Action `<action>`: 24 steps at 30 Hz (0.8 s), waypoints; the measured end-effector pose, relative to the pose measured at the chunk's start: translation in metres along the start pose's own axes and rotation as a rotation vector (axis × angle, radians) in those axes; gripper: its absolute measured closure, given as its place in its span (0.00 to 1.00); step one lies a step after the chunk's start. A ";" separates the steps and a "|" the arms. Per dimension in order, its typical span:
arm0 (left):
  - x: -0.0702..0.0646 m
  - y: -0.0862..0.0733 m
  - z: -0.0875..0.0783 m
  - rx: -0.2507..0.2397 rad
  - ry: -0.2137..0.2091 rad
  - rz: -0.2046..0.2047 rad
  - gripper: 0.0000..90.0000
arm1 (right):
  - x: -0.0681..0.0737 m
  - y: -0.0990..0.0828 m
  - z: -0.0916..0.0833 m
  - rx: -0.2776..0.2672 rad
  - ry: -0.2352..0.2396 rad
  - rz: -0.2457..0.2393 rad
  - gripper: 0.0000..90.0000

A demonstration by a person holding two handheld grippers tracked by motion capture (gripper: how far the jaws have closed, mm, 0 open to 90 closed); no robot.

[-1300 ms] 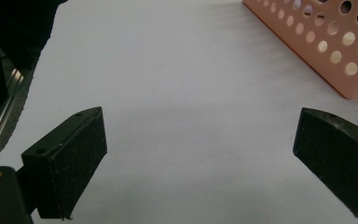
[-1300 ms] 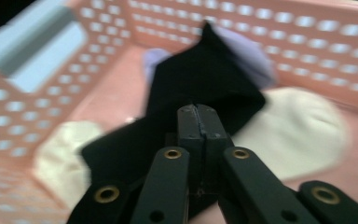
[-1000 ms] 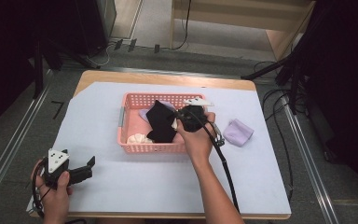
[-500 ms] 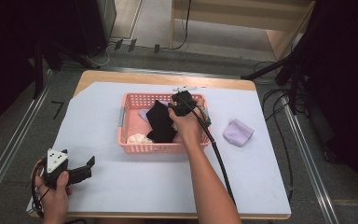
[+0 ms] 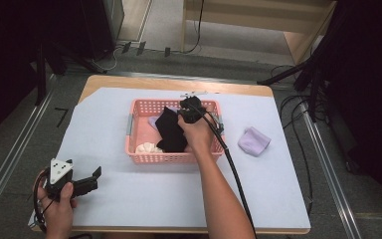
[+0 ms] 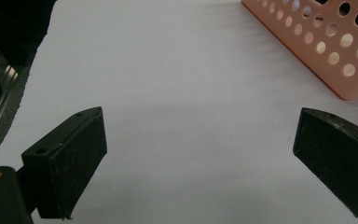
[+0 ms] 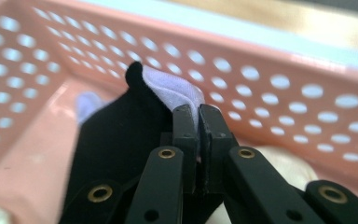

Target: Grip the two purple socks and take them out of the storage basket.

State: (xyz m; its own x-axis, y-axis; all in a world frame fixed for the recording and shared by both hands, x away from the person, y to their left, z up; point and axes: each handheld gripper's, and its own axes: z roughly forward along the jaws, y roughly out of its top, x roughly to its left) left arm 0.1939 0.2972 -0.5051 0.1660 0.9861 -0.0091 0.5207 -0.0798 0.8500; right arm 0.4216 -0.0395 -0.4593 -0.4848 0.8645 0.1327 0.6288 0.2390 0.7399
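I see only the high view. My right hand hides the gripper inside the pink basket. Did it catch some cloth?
Observer: Yes. In the right gripper view the right gripper has just closed its jaws on a lilac cloth that lies against a black cloth.
Operator: Is the left gripper holding anything?
Observer: No. In the left gripper view the left gripper is open, with only the white table cover between its jaws.

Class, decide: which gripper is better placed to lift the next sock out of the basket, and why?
Right. The right gripper is already inside the pink basket, jaws closed on a lavender sock beside the black sock. The left gripper rests open near the table's corner, away from the basket.
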 end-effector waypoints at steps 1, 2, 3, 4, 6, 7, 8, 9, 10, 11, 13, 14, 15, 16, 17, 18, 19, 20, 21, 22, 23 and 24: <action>0.000 0.000 0.000 0.000 0.000 -0.002 0.04 | 0.004 0.001 -0.008 -0.039 0.003 0.002 0.97; 0.000 0.000 0.000 0.000 0.001 0.000 0.04 | 0.006 0.003 -0.014 -0.064 0.005 -0.003 0.97; 0.000 0.000 0.000 0.000 0.001 0.000 0.04 | 0.006 0.003 -0.014 -0.064 0.005 -0.003 0.97; 0.000 0.000 0.000 0.000 0.002 -0.001 0.04 | 0.009 0.006 -0.026 -0.115 0.017 -0.006 0.97; 0.000 0.000 0.000 0.002 0.003 -0.001 0.04 | 0.011 0.008 -0.036 -0.143 0.014 -0.021 0.97; 0.000 0.000 0.000 0.002 0.003 -0.001 0.04 | 0.011 0.008 -0.036 -0.143 0.014 -0.021 0.97; -0.001 0.000 0.000 0.002 0.004 0.004 0.04 | 0.012 0.011 -0.047 -0.173 0.022 -0.028 0.97; -0.001 0.000 0.000 0.002 0.004 0.004 0.04 | 0.012 0.012 -0.051 -0.182 0.022 -0.033 0.97; -0.001 0.000 0.000 0.003 0.004 0.005 0.04 | 0.012 0.012 -0.051 -0.182 0.022 -0.033 0.97; -0.001 0.000 0.000 0.004 0.003 0.007 0.04 | 0.013 0.013 -0.056 -0.201 0.017 -0.039 0.97; -0.001 0.000 0.000 0.002 0.004 0.007 0.04 | 0.014 0.015 -0.071 -0.263 0.010 -0.051 0.97; -0.001 0.000 0.000 0.002 0.004 0.007 0.04 | 0.014 0.015 -0.071 -0.263 0.010 -0.051 0.97; -0.001 0.000 0.000 0.002 0.004 0.006 0.04 | 0.015 0.016 -0.080 -0.305 0.005 -0.064 0.97; -0.001 0.000 0.000 0.002 0.004 0.007 0.04 | 0.015 0.016 -0.083 -0.320 0.003 -0.071 0.97; -0.001 0.000 0.000 0.002 0.004 0.007 0.04 | 0.016 0.016 -0.087 -0.334 0.002 -0.075 0.97; -0.001 0.000 0.000 0.002 0.004 0.007 0.04 | 0.016 0.016 -0.087 -0.334 0.002 -0.075 0.97; -0.001 0.000 0.000 0.002 0.004 0.007 0.04 | 0.016 0.017 -0.094 -0.368 -0.002 -0.085 0.97; -0.001 0.000 0.000 0.003 0.004 0.007 0.04 | 0.016 0.017 -0.096 -0.377 -0.003 -0.089 0.97; -0.001 0.000 0.000 0.003 0.004 0.007 0.04 | 0.016 0.017 -0.096 -0.377 -0.003 -0.089 0.97; -0.001 0.000 0.001 0.003 0.004 0.008 0.04 | 0.015 0.017 -0.099 -0.391 -0.007 -0.092 0.97; -0.001 0.000 0.001 0.003 0.004 0.008 0.04 | 0.014 0.017 -0.102 -0.404 -0.006 -0.087 0.97; -0.001 0.000 0.000 0.004 0.006 0.008 0.04 | 0.012 0.017 -0.107 -0.425 -0.012 -0.087 0.97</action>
State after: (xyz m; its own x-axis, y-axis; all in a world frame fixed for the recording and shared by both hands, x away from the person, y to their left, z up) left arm 0.1942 0.2962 -0.5052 0.1657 0.9862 0.0009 0.5231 -0.0886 0.8476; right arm 0.3615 -0.0719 -0.3748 -0.5164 0.8548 0.0519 0.2780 0.1100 0.9543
